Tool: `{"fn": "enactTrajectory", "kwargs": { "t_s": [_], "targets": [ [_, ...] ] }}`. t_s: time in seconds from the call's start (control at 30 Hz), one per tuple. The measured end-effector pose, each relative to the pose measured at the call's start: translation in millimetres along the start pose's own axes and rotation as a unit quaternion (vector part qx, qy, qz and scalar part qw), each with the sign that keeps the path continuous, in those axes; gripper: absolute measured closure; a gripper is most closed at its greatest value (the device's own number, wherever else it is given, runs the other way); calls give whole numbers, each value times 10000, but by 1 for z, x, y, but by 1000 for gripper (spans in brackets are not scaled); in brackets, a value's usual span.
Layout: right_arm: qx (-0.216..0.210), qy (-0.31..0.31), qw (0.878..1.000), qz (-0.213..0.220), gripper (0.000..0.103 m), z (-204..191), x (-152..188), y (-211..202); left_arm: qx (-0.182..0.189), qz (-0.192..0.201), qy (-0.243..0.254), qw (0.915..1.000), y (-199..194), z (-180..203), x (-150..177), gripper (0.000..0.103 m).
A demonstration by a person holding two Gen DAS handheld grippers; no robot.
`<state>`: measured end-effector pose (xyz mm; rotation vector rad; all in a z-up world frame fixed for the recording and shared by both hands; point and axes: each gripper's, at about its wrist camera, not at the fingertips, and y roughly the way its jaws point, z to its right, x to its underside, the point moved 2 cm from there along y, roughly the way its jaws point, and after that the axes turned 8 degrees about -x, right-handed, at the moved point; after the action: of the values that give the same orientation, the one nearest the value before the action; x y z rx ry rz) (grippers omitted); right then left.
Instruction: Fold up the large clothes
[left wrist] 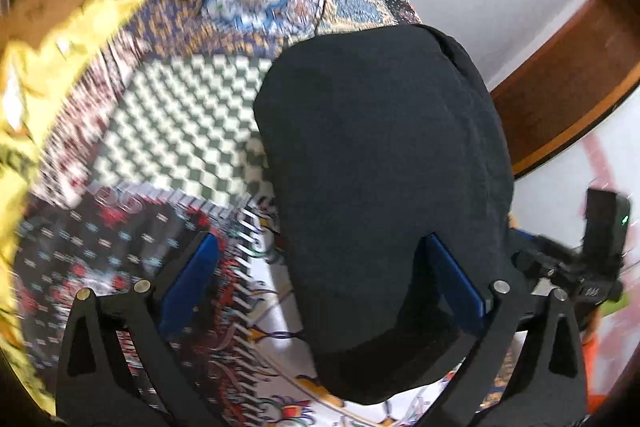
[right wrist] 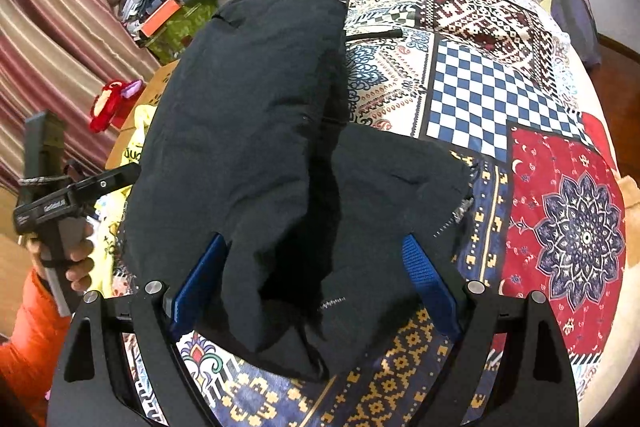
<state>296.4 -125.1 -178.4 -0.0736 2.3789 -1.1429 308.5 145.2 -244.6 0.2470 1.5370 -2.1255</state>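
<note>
A large black garment lies partly folded on a bed with a patchwork cover; a zipper shows along its near right edge. In the left wrist view the black garment fills the middle and right. My left gripper is open, its jaws wide apart above the garment's near end and the cover. My right gripper is open, its jaws astride the bunched near part of the garment. The left gripper also shows in the right wrist view, held in a hand at the bed's left side.
A yellow cloth lies at the bed's left edge. Striped curtains, a red toy and cluttered boxes stand left of the bed. A wooden bed frame and white wall lie to the right.
</note>
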Motion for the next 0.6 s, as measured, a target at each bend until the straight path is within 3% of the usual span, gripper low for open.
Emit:
{"fn": "enactTrajectory", "kwargs": {
  "t_s": [0.23,0.37,0.5,0.6],
  "targets": [
    [278,145,9994,155,15,18,-7,-14,621,-265,-286,9973,18,2,-7,0],
    [104,561,9980,264,15,40,-7,-16,853,-413,-403,9947,26,4,-12,0],
    [311,987,9946,-88,15,68,-4,11,1112,-529,-493,9912,35,9,-16,0],
    [-7,1382,9900,-292,15,86,1,32,969,-509,-392,9932,41,19,-19,0]
  ]
}}
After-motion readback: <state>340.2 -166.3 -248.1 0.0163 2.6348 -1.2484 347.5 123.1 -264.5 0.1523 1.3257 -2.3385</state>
